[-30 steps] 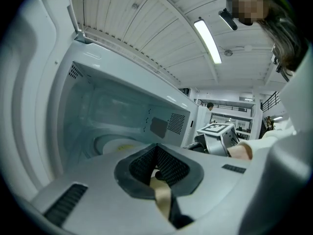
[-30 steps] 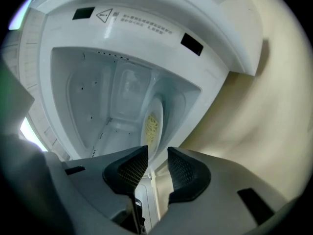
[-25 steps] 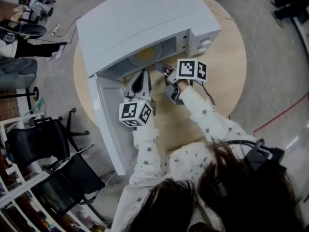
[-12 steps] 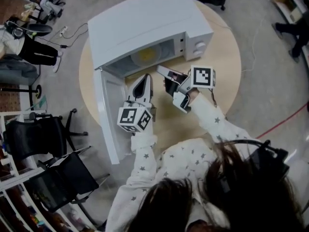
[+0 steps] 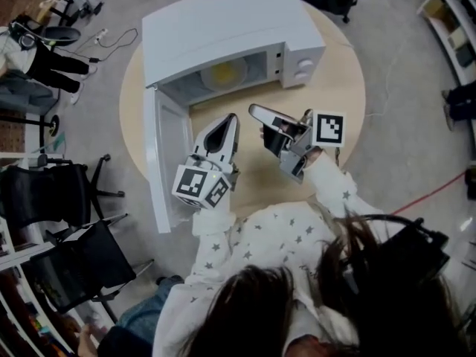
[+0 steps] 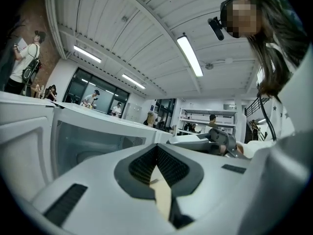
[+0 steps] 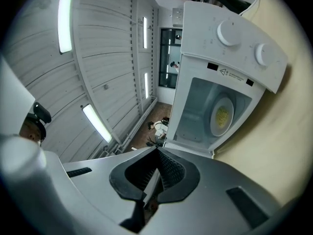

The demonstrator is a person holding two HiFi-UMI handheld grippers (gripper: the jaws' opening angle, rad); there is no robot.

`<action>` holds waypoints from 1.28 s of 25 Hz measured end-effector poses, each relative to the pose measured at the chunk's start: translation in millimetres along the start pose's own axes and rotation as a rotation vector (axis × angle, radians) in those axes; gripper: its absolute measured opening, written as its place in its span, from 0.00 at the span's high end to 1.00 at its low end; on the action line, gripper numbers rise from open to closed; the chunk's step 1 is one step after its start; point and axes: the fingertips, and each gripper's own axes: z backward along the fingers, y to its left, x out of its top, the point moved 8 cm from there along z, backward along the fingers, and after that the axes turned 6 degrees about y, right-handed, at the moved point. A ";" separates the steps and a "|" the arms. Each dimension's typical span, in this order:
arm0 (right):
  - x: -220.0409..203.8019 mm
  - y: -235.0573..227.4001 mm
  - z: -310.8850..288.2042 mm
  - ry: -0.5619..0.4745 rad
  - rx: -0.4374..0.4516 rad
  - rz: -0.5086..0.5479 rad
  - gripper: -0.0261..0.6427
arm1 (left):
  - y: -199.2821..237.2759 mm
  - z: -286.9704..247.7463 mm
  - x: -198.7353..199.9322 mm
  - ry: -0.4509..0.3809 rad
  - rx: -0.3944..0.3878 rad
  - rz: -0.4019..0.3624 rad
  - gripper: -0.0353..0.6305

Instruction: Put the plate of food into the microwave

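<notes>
Head view: the left claw [image 5: 227,123] and right claw [image 5: 257,111] hung side by side over the round wooden worktop [image 5: 338,73], each with its jaws pressed together and nothing in them. Just beyond both tips stood the white microwave [image 5: 223,24], its door [image 5: 160,162] swung wide past the left claw's outer side. The plate of food [image 5: 223,73] sat inside the cavity, ahead of the claws and apart from them

Left gripper view: the left claw [image 6: 156,150] was closed to a thin seam, empty, with only a sliver of worktop showing behind it. The microwave's open cavity [image 6: 93,141] lay ahead and to the left of the tips; the right claw [image 6: 215,140] showed off to the right

Right gripper view: the right claw [image 7: 157,152] was fully closed on nothing. Ahead and right of its tips the microwave [image 7: 230,58] stood open, the plate of food [image 7: 222,115] inside, two dials [image 7: 227,32] beside the opening
</notes>
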 end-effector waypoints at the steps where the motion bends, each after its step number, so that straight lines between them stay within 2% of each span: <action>1: -1.8 3.0 1.4 0.001 0.019 -0.002 0.95 | -2.1 1.9 0.8 -0.003 -0.002 0.001 0.94; 6: -15.7 15.9 11.6 -0.005 0.079 -0.015 0.95 | -15.6 16.5 2.3 -0.034 0.012 0.023 0.94; 12: -14.8 13.7 12.8 -0.002 0.125 -0.023 0.95 | -24.6 13.3 5.1 -0.029 0.026 0.001 0.94; 32: -16.0 4.2 12.7 0.009 0.120 -0.069 0.95 | -29.5 14.0 3.1 -0.023 0.050 0.006 0.94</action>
